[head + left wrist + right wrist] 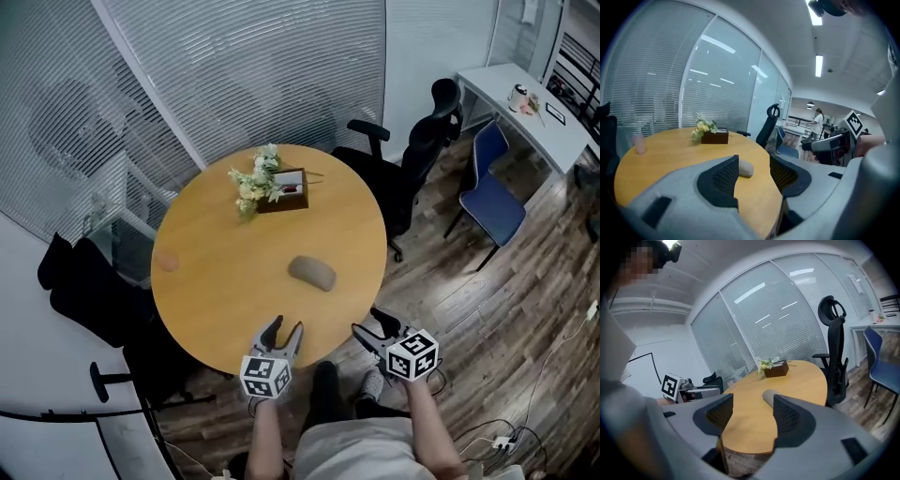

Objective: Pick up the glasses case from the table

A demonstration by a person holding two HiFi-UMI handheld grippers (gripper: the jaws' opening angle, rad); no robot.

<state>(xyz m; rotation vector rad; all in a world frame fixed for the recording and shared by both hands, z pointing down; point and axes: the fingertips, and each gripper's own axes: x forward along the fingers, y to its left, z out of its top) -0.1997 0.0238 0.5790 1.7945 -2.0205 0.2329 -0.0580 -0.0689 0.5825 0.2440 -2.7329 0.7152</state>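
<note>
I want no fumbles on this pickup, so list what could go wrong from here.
1. The glasses case is rounded and lies flat on the table. Jaws closing too high might slide off it and push it away.
2. The left gripper and right gripper are both open, empty and aimed at the case from the near edge. If they go in together, they could bump each other.
3. A low approach might clip the table's edge.

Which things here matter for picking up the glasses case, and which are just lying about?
For the job:
- glasses case
- round table
- left gripper and right gripper, both open and empty

Lying about:
- flower box
- pink cup
- black office chair
- blue chair
</note>
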